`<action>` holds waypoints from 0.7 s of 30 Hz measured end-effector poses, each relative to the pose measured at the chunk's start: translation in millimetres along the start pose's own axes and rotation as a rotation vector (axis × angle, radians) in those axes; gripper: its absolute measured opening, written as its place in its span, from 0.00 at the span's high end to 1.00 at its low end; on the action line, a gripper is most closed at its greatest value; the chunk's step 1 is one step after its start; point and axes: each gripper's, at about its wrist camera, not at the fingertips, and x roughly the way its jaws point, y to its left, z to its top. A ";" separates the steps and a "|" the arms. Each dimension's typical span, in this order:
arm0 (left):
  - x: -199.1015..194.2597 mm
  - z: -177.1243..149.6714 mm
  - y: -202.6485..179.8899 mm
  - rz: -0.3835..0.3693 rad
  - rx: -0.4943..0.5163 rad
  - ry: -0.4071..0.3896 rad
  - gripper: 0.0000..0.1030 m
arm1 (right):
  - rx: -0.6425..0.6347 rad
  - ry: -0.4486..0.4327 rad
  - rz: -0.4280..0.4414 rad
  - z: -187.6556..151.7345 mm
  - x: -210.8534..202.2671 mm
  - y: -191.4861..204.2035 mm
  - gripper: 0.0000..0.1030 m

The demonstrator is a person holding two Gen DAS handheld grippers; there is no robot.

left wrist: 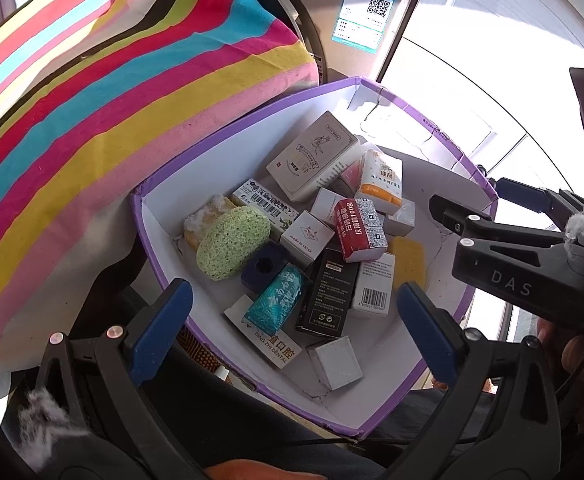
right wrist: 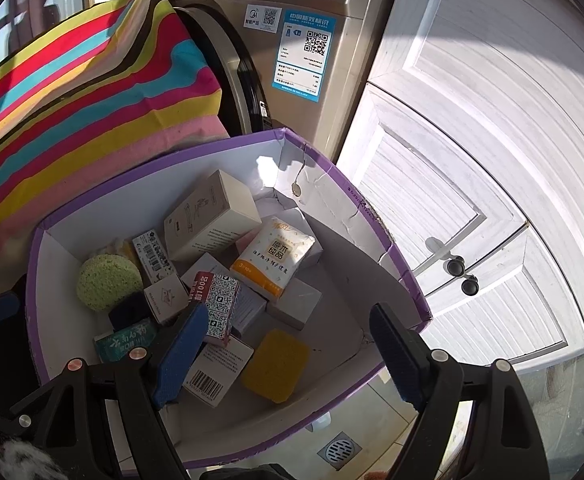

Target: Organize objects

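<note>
A: Where do the things to be sorted sit?

B: They lie jumbled inside a purple-edged cardboard box [left wrist: 412, 112] with white inner walls. A green sponge [left wrist: 232, 242] rests near the box's left wall, touching a torn yellowish one behind it. A red carton [left wrist: 360, 230] lies on top of the pile in the middle, a large white carton [left wrist: 314, 156] leans behind it, and a tissue pack [right wrist: 273, 254] sits just beside that. A flat yellow sponge [right wrist: 274, 365] lies on the box floor, apart from the heap.

A: And the grippers?

B: The left gripper [left wrist: 292, 328] hangs over the near part of the box, its blue-padded jaws apart with nothing clamped between them. The right gripper [right wrist: 292, 354] hovers over the yellow sponge, jaws likewise wide and empty.

A: What surrounds the box?

B: A striped cloth [left wrist: 91, 120] is draped at its left edge, a washing machine [right wrist: 300, 80] stands behind, and white cabinet doors [right wrist: 472, 160] are at the right.
</note>
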 end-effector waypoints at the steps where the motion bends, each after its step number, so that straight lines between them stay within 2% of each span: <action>1: -0.2 -0.6 0.2 0.001 0.003 -0.001 0.00 | 0.000 0.000 0.000 0.0 0.0 0.1 0.19; 11: 2.2 0.9 -1.6 -0.024 0.009 0.011 0.00 | 0.001 0.001 0.000 -0.6 -0.2 0.4 0.19; 14: 1.5 3.0 -4.1 0.018 0.028 -0.005 0.00 | 0.000 0.000 0.000 -0.3 0.0 -0.1 0.19; 21: 3.5 3.1 -2.8 0.013 0.015 0.007 0.00 | -0.003 0.003 0.001 -2.6 0.9 1.2 0.19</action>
